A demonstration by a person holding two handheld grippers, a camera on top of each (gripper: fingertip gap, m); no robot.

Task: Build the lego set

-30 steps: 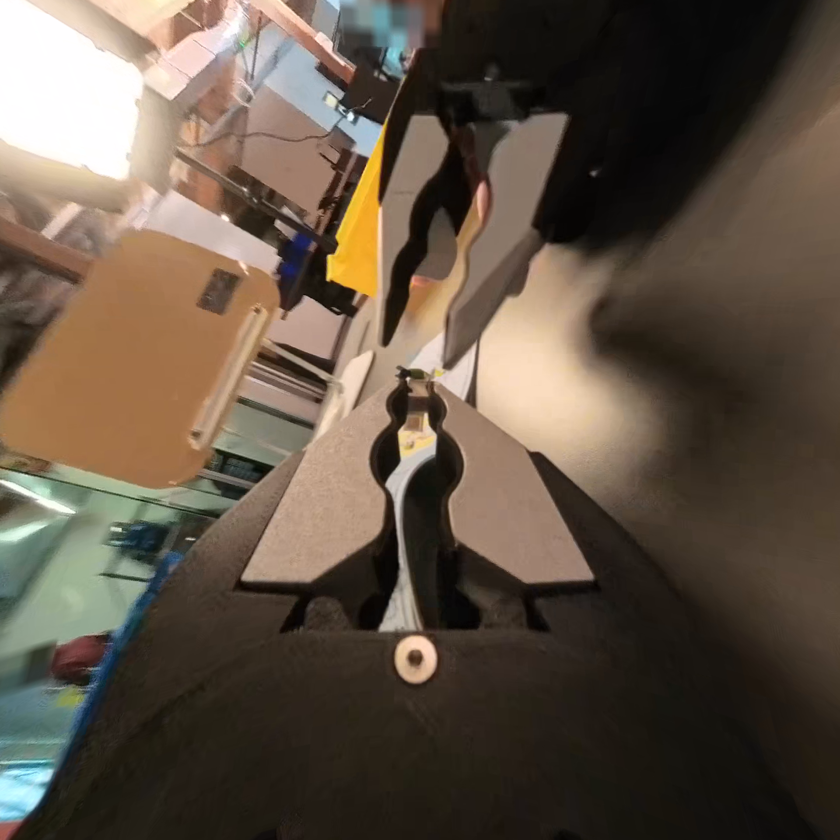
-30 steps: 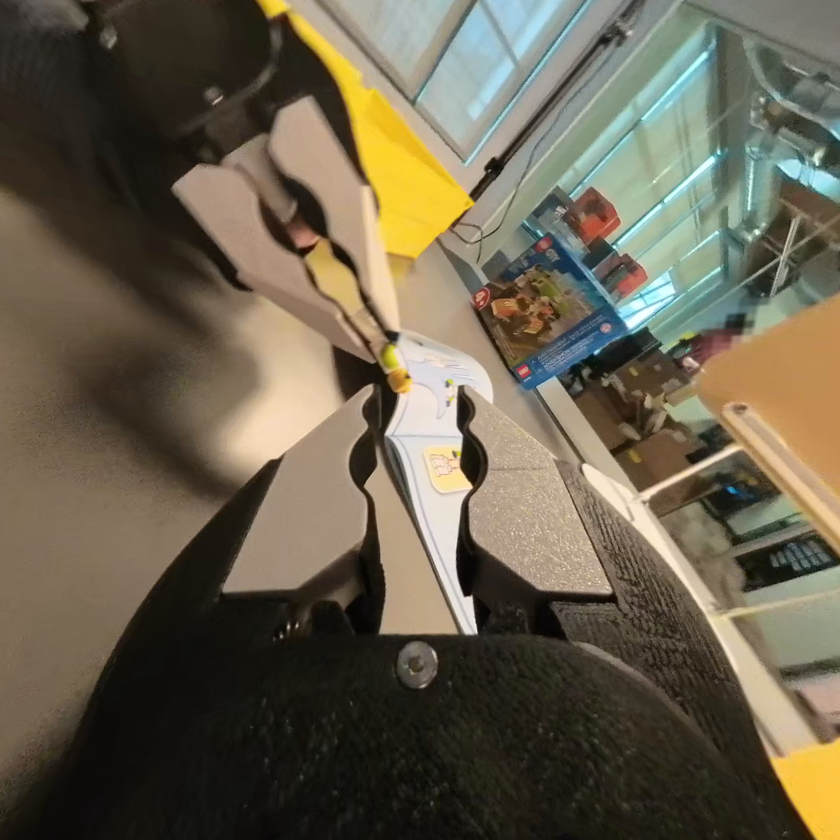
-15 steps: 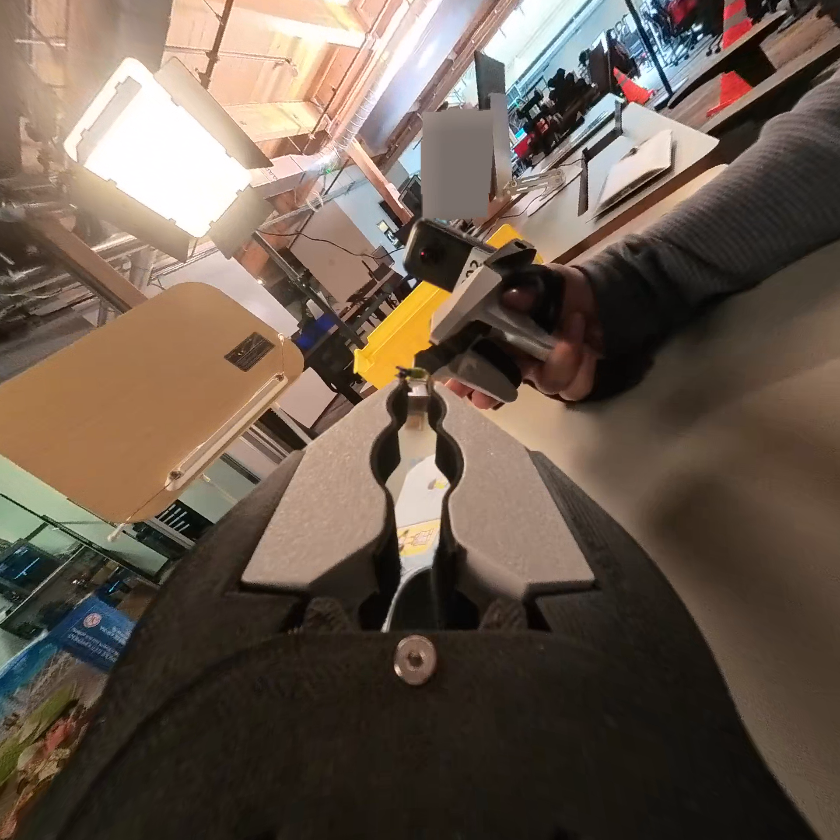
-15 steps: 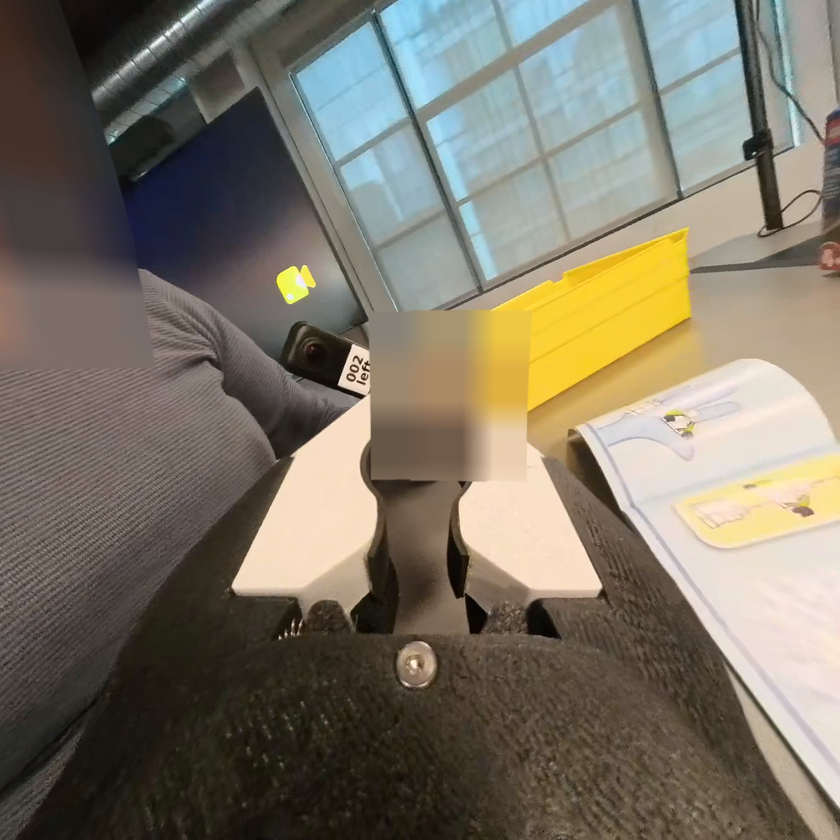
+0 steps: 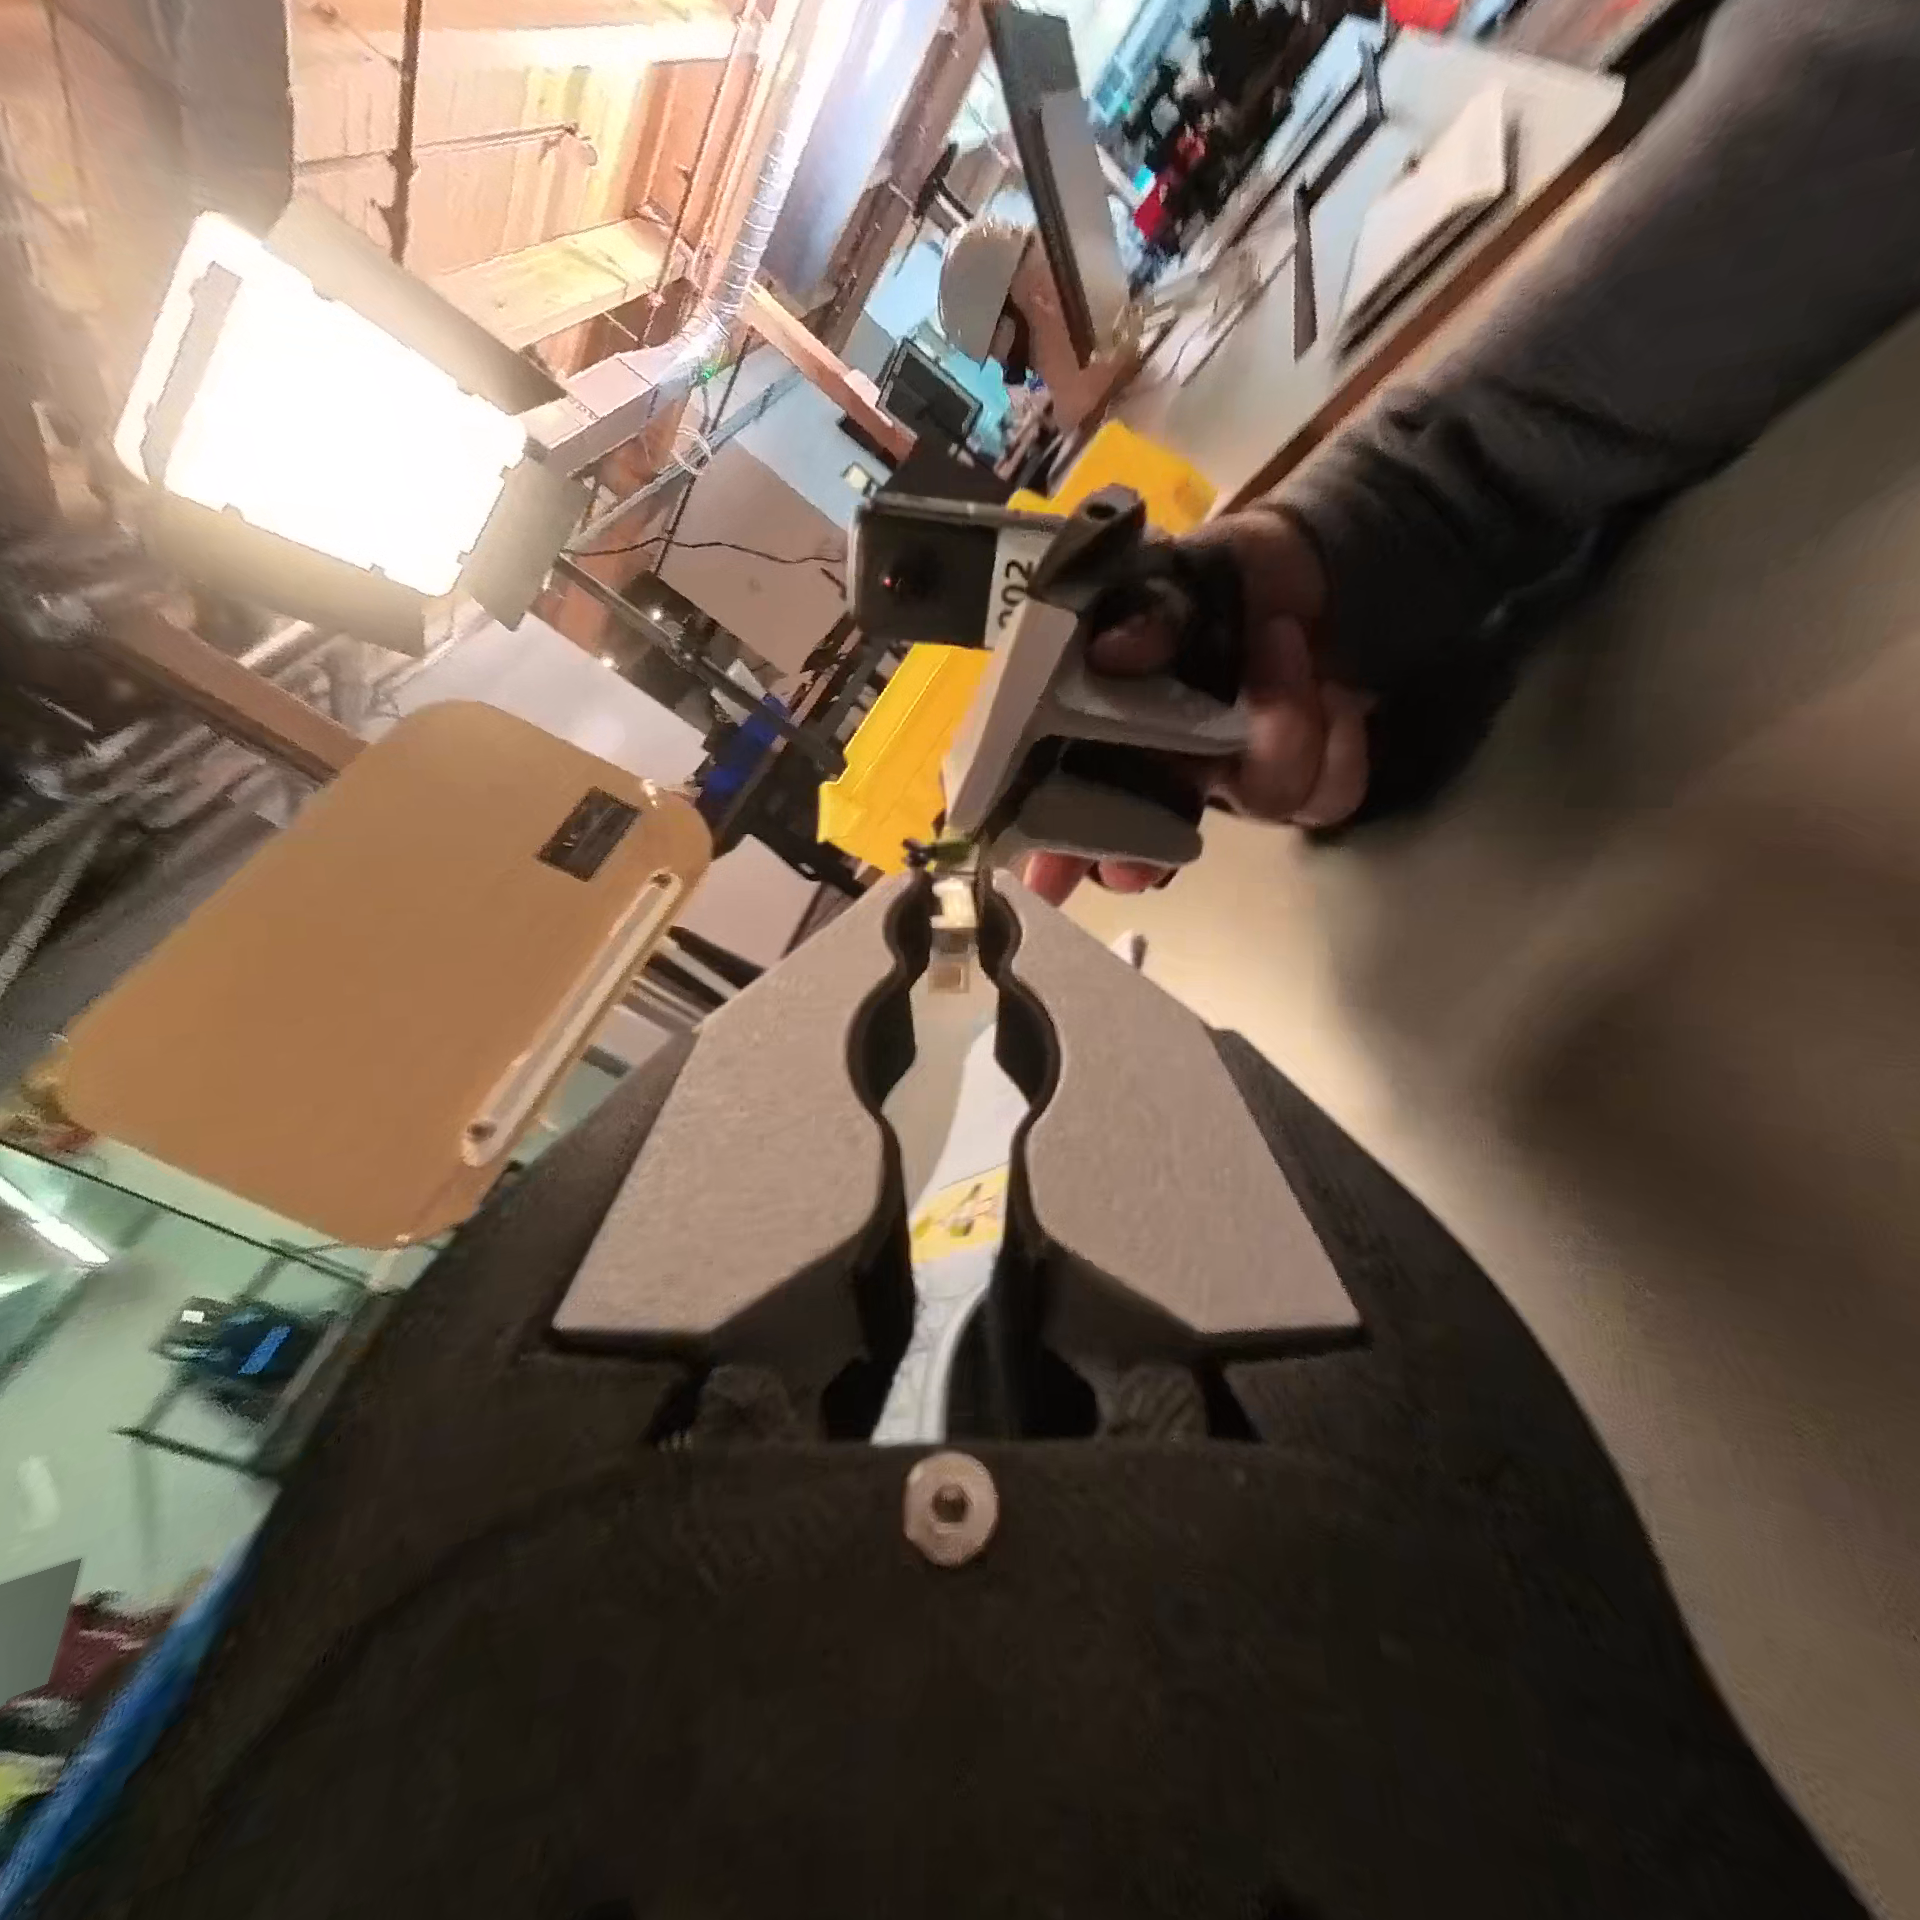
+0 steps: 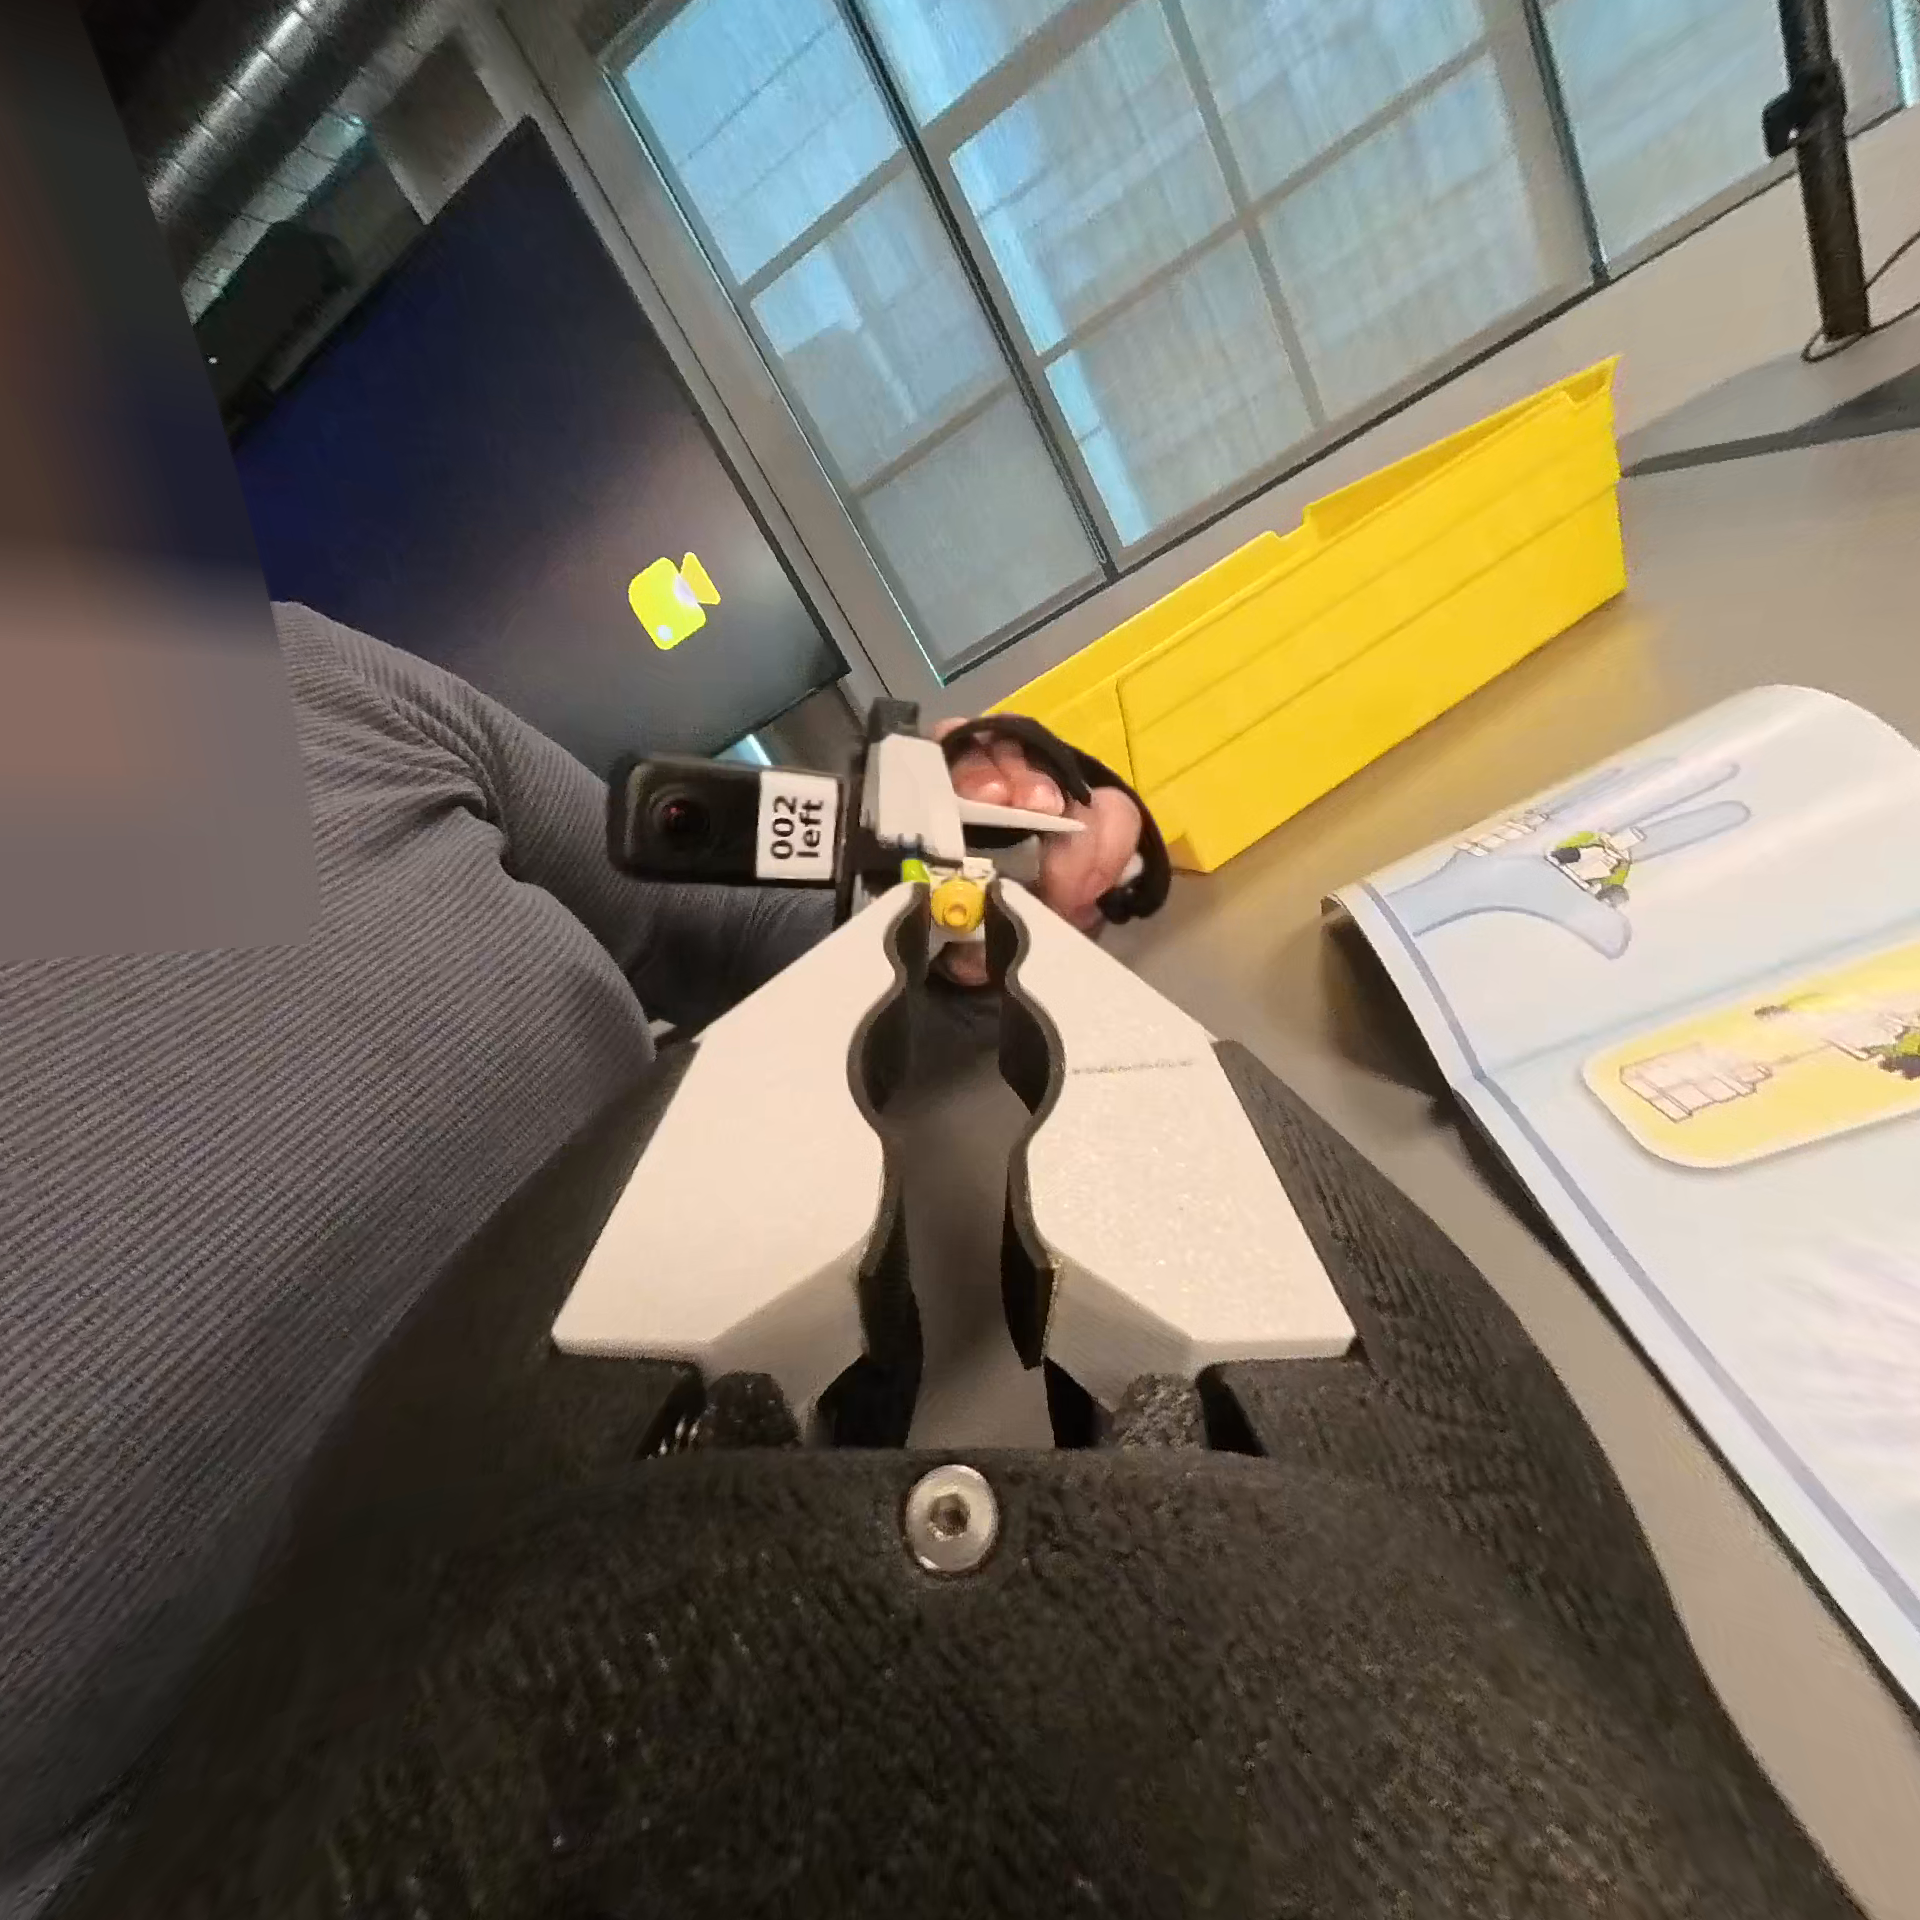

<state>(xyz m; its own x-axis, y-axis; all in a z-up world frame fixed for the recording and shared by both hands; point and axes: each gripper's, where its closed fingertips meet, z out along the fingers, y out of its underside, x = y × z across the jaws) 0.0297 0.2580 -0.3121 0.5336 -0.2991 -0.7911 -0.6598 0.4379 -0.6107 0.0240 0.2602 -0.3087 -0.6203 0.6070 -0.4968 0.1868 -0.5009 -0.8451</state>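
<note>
A small lego assembly of white, lime and yellow parts is held above the grey table. It also shows in the left wrist view. My left gripper is shut on its white end. My right gripper is shut on the end with the yellow stud. The two grippers meet tip to tip. The right gripper shows in the left wrist view, held by a hand. The left gripper shows in the right wrist view, end on.
An open instruction booklet lies on the table to the right. A yellow bin stands behind the grippers and also shows in the left wrist view. A grey sleeve fills the left side. A tan board stands at the left. Less than 4 cm separates the two grippers' tips.
A second ago my right gripper stood open by the left gripper's tip. Both views have swung round. Now the right gripper is shut on the assembly that the left one holds.
</note>
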